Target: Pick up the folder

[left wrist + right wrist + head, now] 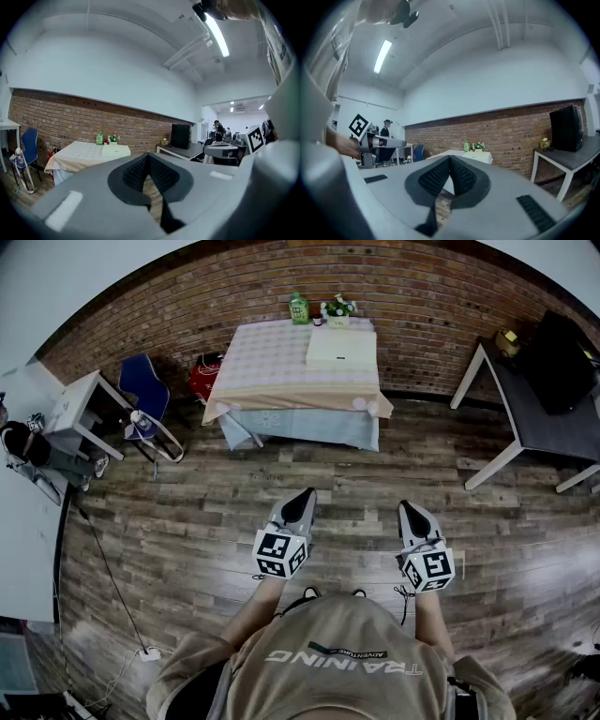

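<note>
A pale, flat folder (341,348) lies on the cloth-covered table (272,367) at the far side of the room, by the brick wall. The same folder (116,151) shows small in the left gripper view, and the folder (479,154) shows past the jaw tips in the right gripper view. My left gripper (305,495) and right gripper (409,509) hang side by side over the wooden floor, well short of the table. Both are shut, tips touching, with nothing between them. They point roughly level toward the table.
A green bottle (298,307) and a small flower pot (337,309) stand behind the folder. A dark desk (539,418) with a black monitor (560,362) stands at the right. At the left are a blue chair (145,390) and a white table (80,409). A cable (103,568) runs across the floor.
</note>
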